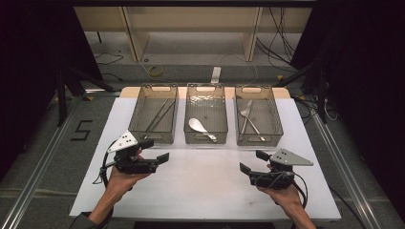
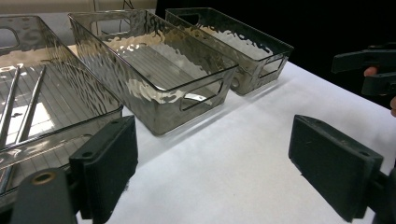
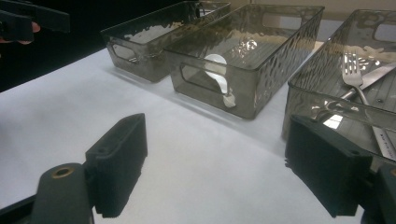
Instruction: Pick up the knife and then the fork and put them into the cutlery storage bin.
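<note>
Two chopsticks in left gripper view, fork in right gripper view

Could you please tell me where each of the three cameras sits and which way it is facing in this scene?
High view: above the person's side, looking forward and down on the white table; both forearms, left gripper and right gripper show.
Left gripper view: rides the left gripper, looking along its open jaws toward the chopsticks bin and middle bin.
Right gripper view: rides the right gripper, open jaws toward the fork bin.
Both gripper views share the middle bin and each shows the other gripper.
</note>
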`<control>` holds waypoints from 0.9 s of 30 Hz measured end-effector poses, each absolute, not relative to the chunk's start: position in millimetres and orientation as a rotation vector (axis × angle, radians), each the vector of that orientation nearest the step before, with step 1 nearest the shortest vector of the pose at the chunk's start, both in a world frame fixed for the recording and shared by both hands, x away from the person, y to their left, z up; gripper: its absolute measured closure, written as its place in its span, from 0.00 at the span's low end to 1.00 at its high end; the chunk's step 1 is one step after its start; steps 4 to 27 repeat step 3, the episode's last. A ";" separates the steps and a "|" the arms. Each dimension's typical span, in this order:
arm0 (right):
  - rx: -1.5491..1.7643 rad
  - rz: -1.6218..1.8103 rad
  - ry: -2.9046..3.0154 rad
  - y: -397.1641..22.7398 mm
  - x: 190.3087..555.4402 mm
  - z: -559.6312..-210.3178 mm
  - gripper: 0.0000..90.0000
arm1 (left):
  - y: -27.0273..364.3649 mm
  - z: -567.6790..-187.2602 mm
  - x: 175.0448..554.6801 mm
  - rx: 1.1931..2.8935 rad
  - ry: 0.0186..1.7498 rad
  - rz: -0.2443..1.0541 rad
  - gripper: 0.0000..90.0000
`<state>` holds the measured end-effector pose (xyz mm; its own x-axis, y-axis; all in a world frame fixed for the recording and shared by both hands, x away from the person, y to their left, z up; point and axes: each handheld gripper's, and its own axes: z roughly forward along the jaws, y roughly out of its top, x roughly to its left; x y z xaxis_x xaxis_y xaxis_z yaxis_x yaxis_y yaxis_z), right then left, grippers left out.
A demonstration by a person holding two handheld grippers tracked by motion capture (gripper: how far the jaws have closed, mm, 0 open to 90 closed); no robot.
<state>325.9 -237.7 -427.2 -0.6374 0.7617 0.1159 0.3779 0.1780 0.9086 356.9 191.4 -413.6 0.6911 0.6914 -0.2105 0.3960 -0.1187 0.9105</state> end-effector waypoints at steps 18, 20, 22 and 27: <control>1.079 1.447 2.095 -238.0 326.1 -427.1 0.24 | 191.3 -413.7 356.9 1.742 0.874 0.317 0.17; 1.079 1.447 2.095 -238.0 326.1 -427.1 0.24 | 191.3 -413.7 356.9 1.742 0.874 0.317 0.17; 1.079 1.447 2.095 -238.0 326.1 -427.1 0.24 | 191.3 -413.7 356.9 1.742 0.874 0.317 0.17; 1.079 1.447 2.095 -238.0 326.1 -427.1 0.24 | 191.3 -413.7 356.9 1.742 0.874 0.317 0.17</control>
